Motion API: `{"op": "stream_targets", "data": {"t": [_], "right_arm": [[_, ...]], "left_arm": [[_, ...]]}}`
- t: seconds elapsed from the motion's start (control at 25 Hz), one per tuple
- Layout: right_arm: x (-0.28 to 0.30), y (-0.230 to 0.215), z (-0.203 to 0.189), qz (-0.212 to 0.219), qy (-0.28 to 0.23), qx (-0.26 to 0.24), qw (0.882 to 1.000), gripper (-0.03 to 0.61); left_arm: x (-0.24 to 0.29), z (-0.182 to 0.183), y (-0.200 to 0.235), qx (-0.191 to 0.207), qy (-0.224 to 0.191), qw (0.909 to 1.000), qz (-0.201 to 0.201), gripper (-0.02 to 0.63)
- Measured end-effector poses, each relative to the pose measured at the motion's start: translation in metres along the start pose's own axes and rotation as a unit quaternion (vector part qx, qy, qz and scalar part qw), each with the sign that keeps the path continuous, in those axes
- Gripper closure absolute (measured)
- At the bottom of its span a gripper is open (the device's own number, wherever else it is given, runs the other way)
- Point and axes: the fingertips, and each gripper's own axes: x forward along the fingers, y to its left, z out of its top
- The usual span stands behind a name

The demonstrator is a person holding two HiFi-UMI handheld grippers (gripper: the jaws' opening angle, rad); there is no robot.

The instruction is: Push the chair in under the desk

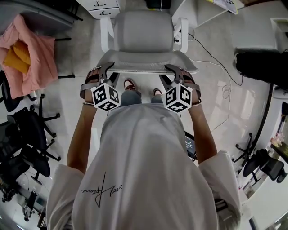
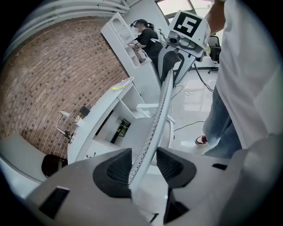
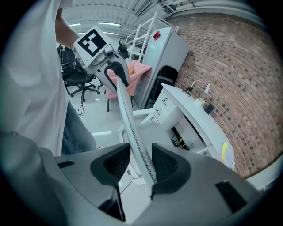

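A light grey office chair stands in front of me, its seat (image 1: 143,29) facing a white desk (image 2: 99,117) along a brick wall. Its backrest rim (image 1: 148,66) runs across the head view. My left gripper (image 1: 106,72) is shut on the rim's left end. In the left gripper view the mesh edge (image 2: 154,128) slants between the pads of the left gripper (image 2: 143,156). My right gripper (image 1: 173,72) is shut on the right end. The rim (image 3: 128,114) also crosses the right gripper (image 3: 141,155), and the desk (image 3: 199,117) lies beyond.
Black office chairs (image 1: 31,134) stand at the left, one draped in pink cloth (image 1: 31,54). A white drawer unit (image 1: 101,8) sits ahead. A cable (image 1: 216,67) trails over the floor at the right. A seated person (image 2: 146,35) works at the far desk. My feet (image 1: 129,84) are behind the chair.
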Motion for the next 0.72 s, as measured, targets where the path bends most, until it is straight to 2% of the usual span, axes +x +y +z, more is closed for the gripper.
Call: {"op": "stream_targets", "data": {"t": [0.72], "right_arm": [[0.016, -0.024, 0.009, -0.062, 0.007, 0.022, 0.998, 0.400]], "left_arm": [[0.019, 0.003, 0.035, 0.058, -0.071, 0.9956, 0.018, 0.442]]}}
